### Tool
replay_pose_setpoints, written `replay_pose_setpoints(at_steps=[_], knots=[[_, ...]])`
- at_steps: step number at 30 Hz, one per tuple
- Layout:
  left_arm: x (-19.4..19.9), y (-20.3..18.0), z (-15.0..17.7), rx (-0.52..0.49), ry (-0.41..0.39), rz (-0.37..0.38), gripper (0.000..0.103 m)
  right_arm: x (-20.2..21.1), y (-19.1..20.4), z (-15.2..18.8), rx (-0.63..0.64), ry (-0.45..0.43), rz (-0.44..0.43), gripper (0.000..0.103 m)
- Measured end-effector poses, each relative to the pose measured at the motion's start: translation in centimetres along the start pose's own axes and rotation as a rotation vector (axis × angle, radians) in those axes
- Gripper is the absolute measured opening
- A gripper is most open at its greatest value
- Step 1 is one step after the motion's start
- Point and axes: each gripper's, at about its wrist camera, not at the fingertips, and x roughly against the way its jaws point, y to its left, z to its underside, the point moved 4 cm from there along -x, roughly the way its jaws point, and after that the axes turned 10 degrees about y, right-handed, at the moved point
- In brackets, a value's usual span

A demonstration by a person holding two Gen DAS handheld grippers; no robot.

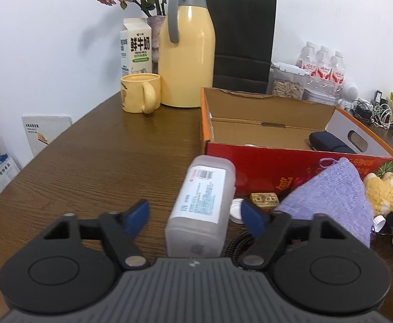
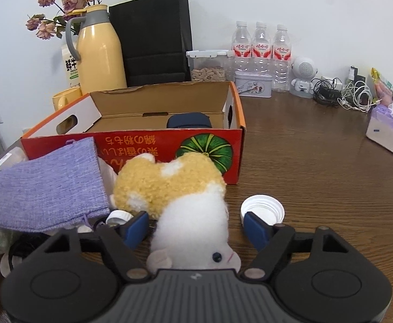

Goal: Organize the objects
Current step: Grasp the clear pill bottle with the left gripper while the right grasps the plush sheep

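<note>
A frosted plastic box with a white label (image 1: pixel 202 204) lies on the brown table between the fingers of my left gripper (image 1: pixel 196 216), which is open and not touching it. A yellow-and-white plush toy (image 2: pixel 180 196) lies between the fingers of my right gripper (image 2: pixel 196 227), also open. An open red cardboard box (image 1: pixel 290 158) stands just beyond; it also shows in the right wrist view (image 2: pixel 153 145), with a dark blue case (image 2: pixel 189 121) inside. A purple cloth (image 2: pixel 45 185) lies in front of the box, left of the plush.
White caps (image 2: pixel 262 208) lie by the plush. A small brown box (image 1: pixel 263 199) and a coiled black cable (image 1: pixel 237 242) lie by the cloth. At the back stand a yellow jug (image 1: pixel 185 53), mug (image 1: pixel 140 92), milk carton (image 1: pixel 136 47), black bag (image 2: pixel 153 35), bottles (image 2: pixel 261 51), cables (image 2: pixel 341 94).
</note>
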Motion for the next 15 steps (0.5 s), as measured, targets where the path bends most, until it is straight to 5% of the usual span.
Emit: replay_pose_setpoints(at_steps=[3, 4, 15], knots=[[-0.5, -0.2, 0.1, -0.001, 0.02, 0.021, 0.044, -0.1, 0.0, 0.0, -0.002, 0.004, -0.015, 0.057], [-0.6, -0.2, 0.2, -0.002, 0.023, 0.028, 0.042, -0.1, 0.0, 0.0, -0.003, 0.004, -0.024, 0.049], [0.7, 0.9, 0.6, 0.026, -0.014, 0.022, 0.042, 1.3, 0.3, 0.5, 0.018, -0.05, -0.021, 0.046]])
